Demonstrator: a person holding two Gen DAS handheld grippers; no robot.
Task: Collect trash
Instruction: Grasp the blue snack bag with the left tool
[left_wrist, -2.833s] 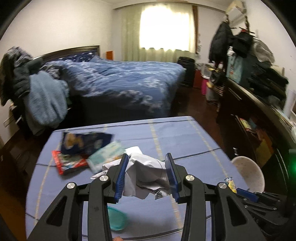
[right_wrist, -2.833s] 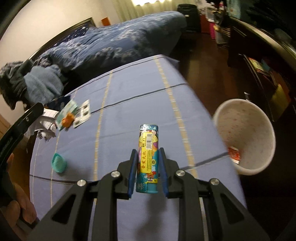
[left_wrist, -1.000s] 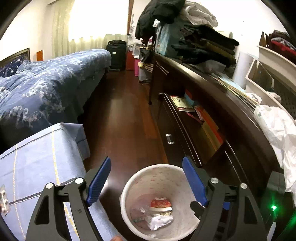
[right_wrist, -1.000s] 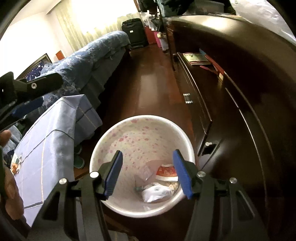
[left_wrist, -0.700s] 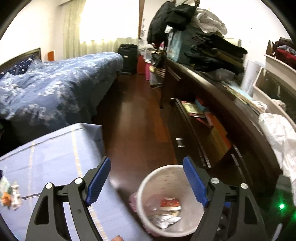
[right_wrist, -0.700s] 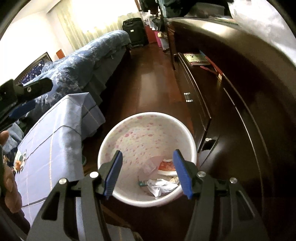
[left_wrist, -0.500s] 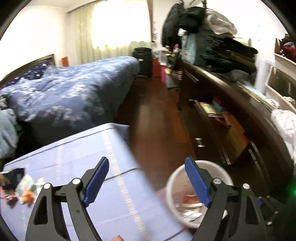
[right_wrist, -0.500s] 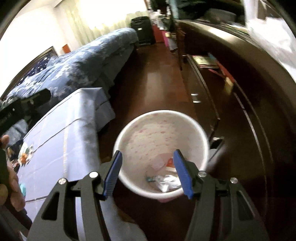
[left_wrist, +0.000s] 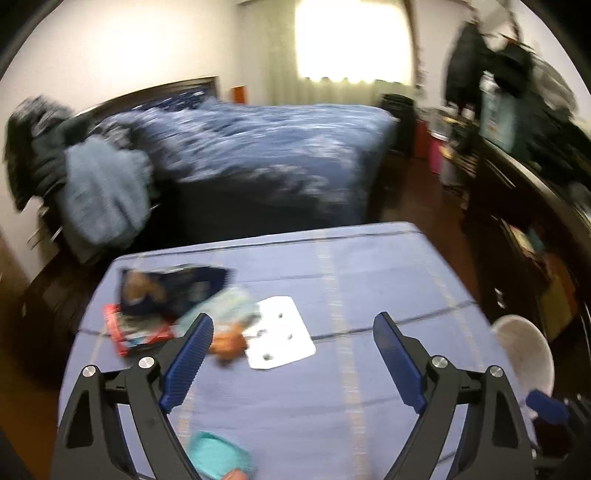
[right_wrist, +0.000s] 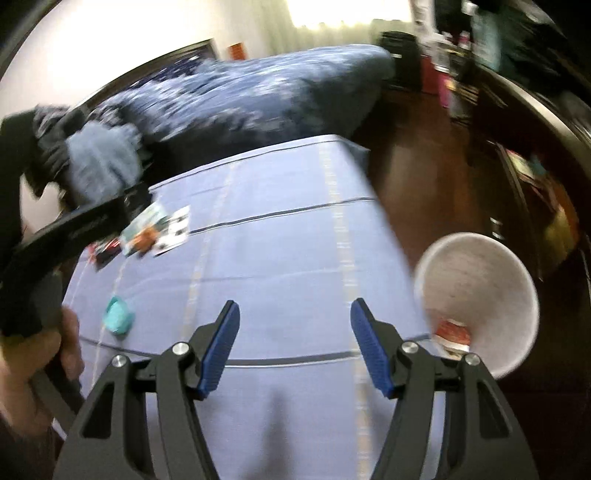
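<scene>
We have swung both grippers, left (left_wrist: 291, 354) and right (right_wrist: 295, 341), from the bin (right_wrist: 480, 266) to the counter (left_wrist: 369, 266); jaws wide, empty; wrappers (left_wrist: 166, 295) remain.

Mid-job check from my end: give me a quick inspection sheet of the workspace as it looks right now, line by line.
Surface: table under a blue striped cloth, mostly bare on its right half.
Job's things: pile of wrappers at the far left, a dark blue packet, a red packet, a pale green wrapper, an orange scrap; white perforated card beside them; small teal lid-like piece near the front edge.
Bin: white speckled wastebasket on the floor right of the table, with some trash inside.
Clutter: nothing seen beyond the trash.
Grippers: left gripper and right gripper, jaws wide, both empty.
Cables: nothing seen.
Surroundings: bed with blue bedding, dark cabinet; frames are blurred.
</scene>
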